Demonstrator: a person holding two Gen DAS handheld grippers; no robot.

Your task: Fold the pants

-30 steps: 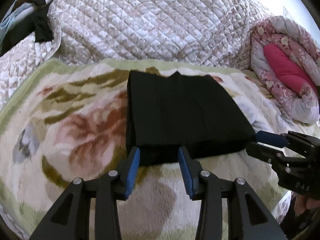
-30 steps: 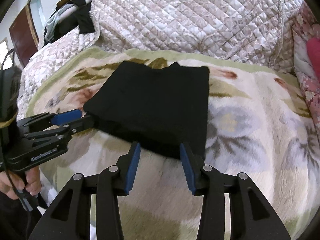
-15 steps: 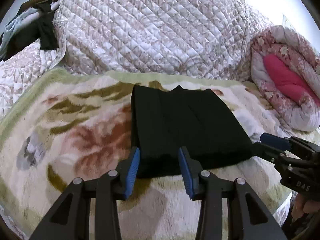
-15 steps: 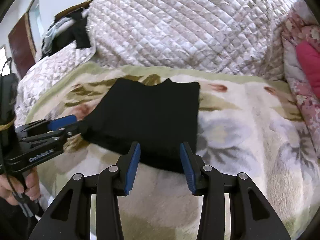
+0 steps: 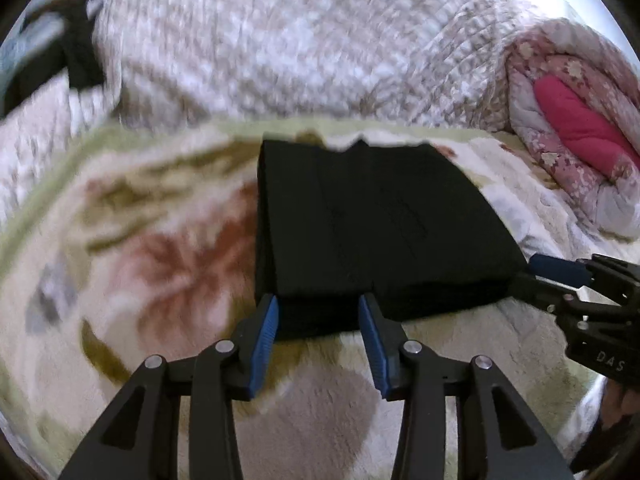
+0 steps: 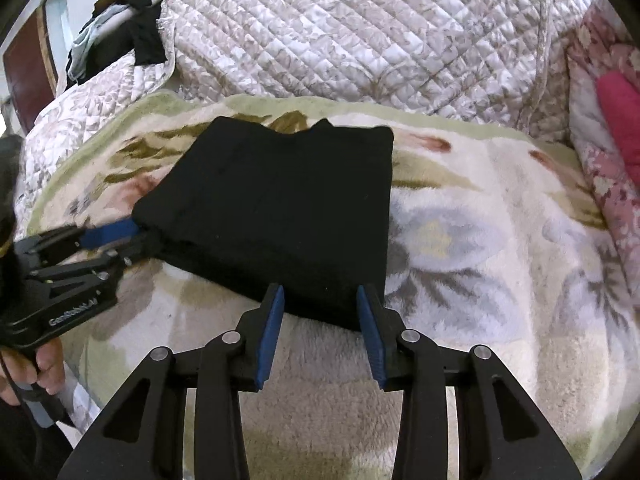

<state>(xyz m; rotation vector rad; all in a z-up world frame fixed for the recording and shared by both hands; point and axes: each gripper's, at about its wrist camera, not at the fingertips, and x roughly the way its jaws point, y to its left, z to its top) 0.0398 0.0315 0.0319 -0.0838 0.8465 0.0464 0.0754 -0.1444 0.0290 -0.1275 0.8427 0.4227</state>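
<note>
The left gripper (image 5: 318, 306) stands with its blue-padded jaws apart at the near edge of the folded black pants (image 5: 376, 232), the pads not pressing the cloth. The right gripper (image 6: 320, 300) sits at the same near edge further right; its jaws have just been closing, but a gap remains, the hem lying between the tips. The pants lie flat on a fluffy cream floral blanket (image 6: 480, 240). Behind rises a quilted beige bedcover (image 6: 340, 36), with a rolled pink floral duvet (image 5: 576, 128) at the right.
</note>
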